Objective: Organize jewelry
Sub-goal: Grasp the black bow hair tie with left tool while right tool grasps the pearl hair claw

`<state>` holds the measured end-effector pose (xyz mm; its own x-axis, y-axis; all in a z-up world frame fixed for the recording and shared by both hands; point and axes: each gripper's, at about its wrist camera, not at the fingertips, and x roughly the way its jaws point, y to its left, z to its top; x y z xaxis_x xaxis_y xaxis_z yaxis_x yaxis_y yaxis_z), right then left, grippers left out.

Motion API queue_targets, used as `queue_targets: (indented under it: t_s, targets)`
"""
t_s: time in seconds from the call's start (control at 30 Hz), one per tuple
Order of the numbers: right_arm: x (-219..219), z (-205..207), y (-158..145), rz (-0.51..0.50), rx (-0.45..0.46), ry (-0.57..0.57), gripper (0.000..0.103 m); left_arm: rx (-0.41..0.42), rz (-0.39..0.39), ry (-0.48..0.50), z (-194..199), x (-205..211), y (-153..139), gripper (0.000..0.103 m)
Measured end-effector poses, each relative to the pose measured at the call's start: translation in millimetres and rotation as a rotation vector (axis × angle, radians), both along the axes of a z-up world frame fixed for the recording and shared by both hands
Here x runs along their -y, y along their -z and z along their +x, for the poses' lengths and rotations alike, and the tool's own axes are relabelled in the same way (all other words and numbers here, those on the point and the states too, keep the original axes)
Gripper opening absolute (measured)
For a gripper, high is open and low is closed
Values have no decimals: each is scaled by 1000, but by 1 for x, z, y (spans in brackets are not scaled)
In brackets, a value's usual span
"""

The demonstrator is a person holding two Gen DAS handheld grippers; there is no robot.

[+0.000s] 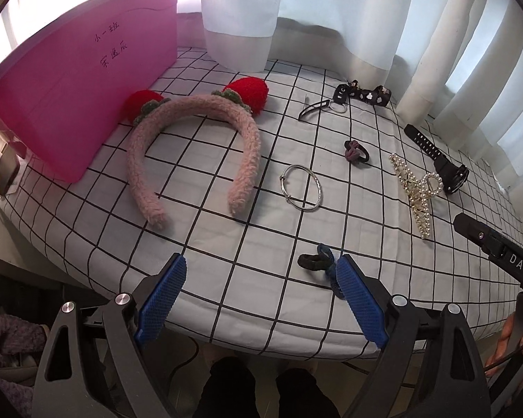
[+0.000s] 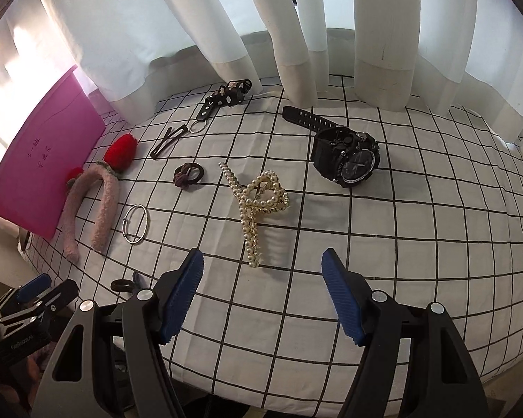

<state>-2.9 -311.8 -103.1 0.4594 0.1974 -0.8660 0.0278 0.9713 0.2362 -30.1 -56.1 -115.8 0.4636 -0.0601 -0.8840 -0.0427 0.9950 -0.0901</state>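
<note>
White curtains hang behind a counter draped in a white cloth with a black grid (image 1: 247,278), where the jewelry lies loose and well apart, presumably laid out so each piece can be picked singly. Nearest the left gripper (image 1: 261,268), whose blue pads stand wide apart and empty, lies a dark hair tie with a blue loop (image 1: 313,263), just beside the right-hand pad. Beyond it rest a thin silver bangle (image 1: 301,188) and a fluffy pink headband with red strawberry ears (image 1: 191,149). The right gripper (image 2: 263,264), also apart and holding nothing, faces a pearl-studded gold hair claw (image 2: 258,205), with a black wristwatch (image 2: 345,156) farther back. A translucent pink plastic storage box (image 1: 87,87) stands at the left; its inside is hidden.
</note>
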Motion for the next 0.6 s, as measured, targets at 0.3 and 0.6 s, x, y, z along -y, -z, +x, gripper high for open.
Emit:
queue_targets:
  t_s: [0.3, 0.6]
  targets:
    - [8, 27, 23, 34, -3, -166, 67, -14, -1, -190, -8, 29, 28, 86]
    - [5, 45, 38, 21, -1, -230, 67, -11, 6, -297, -7, 46, 46, 86]
